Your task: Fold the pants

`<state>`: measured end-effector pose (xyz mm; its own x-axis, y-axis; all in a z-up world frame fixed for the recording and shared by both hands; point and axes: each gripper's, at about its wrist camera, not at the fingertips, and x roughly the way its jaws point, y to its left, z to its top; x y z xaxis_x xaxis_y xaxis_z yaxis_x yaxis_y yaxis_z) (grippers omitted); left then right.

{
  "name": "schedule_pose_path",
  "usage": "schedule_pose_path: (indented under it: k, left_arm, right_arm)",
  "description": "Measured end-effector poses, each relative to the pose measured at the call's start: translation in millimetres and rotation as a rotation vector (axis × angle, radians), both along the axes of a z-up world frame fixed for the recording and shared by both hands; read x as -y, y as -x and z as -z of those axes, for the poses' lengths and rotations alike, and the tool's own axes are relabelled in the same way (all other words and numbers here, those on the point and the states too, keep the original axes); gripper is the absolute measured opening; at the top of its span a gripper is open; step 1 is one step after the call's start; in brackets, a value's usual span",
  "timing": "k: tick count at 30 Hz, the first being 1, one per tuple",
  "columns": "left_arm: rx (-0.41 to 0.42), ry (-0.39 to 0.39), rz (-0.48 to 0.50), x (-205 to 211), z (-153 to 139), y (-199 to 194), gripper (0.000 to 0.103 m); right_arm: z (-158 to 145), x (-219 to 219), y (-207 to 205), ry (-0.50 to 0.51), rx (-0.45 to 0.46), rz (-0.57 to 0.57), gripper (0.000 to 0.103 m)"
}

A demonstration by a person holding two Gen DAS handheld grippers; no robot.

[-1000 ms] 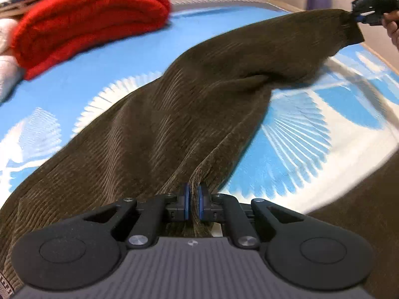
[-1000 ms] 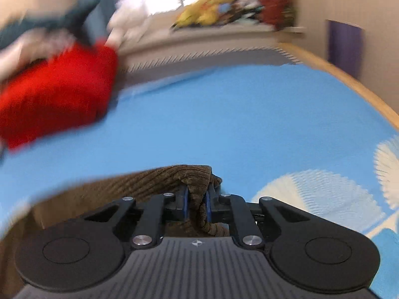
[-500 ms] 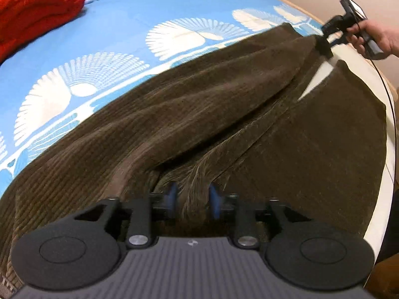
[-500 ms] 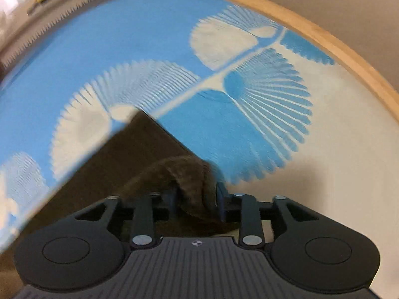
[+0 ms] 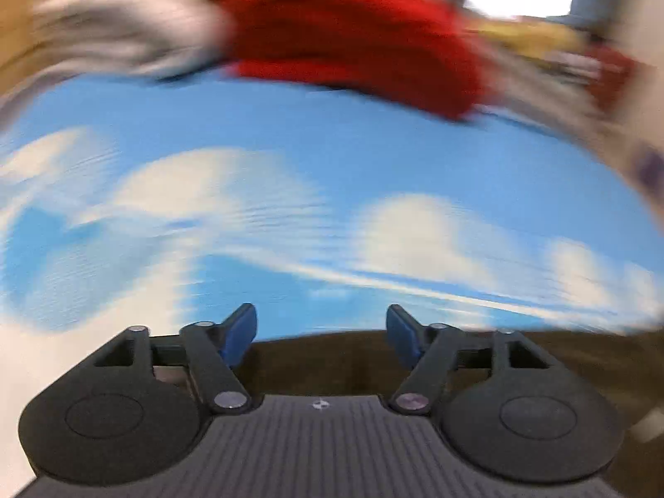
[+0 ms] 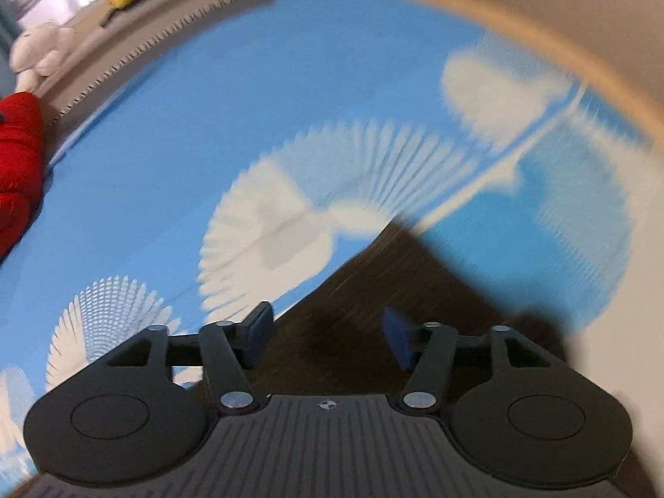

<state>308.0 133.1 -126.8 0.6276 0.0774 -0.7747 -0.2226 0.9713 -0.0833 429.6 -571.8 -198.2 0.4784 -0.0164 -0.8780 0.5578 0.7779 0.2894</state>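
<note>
Both the left gripper (image 5: 321, 323) and right gripper (image 6: 328, 332), jaws apart and empty, hover over brown corduroy pants (image 6: 373, 286) lying near the bed's (image 6: 174, 133) wooden-edged side; regrasping a single layer could undo the fold.

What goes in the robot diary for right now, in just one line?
step: fold laid, let go | left tool: open | right tool: open | pants: brown, lying on blue patterned sheet | views: blurred

Both wrist views look low across the blue bedspread (image 5: 373, 157), sharing the red blanket (image 6: 16, 157).
</note>
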Motion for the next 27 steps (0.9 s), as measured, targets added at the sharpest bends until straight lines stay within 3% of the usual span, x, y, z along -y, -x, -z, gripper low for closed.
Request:
schedule_pose_path:
  k: [2,3,5,8,9,10,12,13,14,16,18,20,23,25,27]
  left_arm:
    - [-0.045,-0.022,-0.111,-26,9,-1,0.076]
    - [-0.072,-0.009,-0.14,-38,14,-1,0.077]
    - [-0.149,0.023,-0.17,-53,25,-4,0.08]
    - [-0.207,0.064,-0.171,-67,40,-7,0.08]
    - [-0.219,0.061,-0.164,-69,43,-8,0.08]
    - [-0.225,0.06,-0.151,-69,49,-10,0.079]
    - [-0.221,0.077,-0.125,-71,58,-10,0.061]
    - [-0.214,0.082,-0.115,-71,60,-8,0.054]
    - [-0.208,0.069,-0.104,-71,61,-9,0.047]
    - [-0.148,0.068,-0.077,-69,52,-8,0.044]
    - [-0.041,0.046,-0.053,-63,40,-5,0.044]
    - [-0.006,-0.026,-0.067,-57,36,-4,0.046]
    - [-0.049,-0.014,-0.108,-61,42,-5,0.049]
    - [-0.083,-0.014,-0.099,-61,43,-5,0.052]
    - [-0.092,0.008,-0.098,-65,43,-4,0.062]
  right_arm:
    - [21,-14,-12,-0.041,-0.05,0.049,0.068]
    - [23,-24,-17,0.011,-0.051,0.064,0.074]
    - [22,-40,-32,0.117,-0.088,0.077,0.075]
    - [27,-52,-44,0.235,-0.164,0.093,0.067]
    - [27,-56,-46,0.286,-0.176,0.096,0.057]
    - [26,-58,-47,0.317,-0.176,0.105,0.036]
    - [25,-57,-47,0.373,-0.196,0.135,0.011]
    - [25,-55,-45,0.369,-0.192,0.154,0.008]
    - [25,-52,-46,0.37,-0.191,0.174,0.008]
    - [19,-51,-45,0.383,-0.144,0.221,0.007]
    - [0,-44,-39,0.33,0.071,0.294,0.007]
    - [-6,-40,-39,0.284,0.207,0.236,0.008]
    - [4,-23,-35,0.161,0.186,0.173,0.015]
    - [3,-8,-14,0.178,0.205,0.21,0.036]
    - [-1,6,12,0.268,0.213,0.22,0.041]
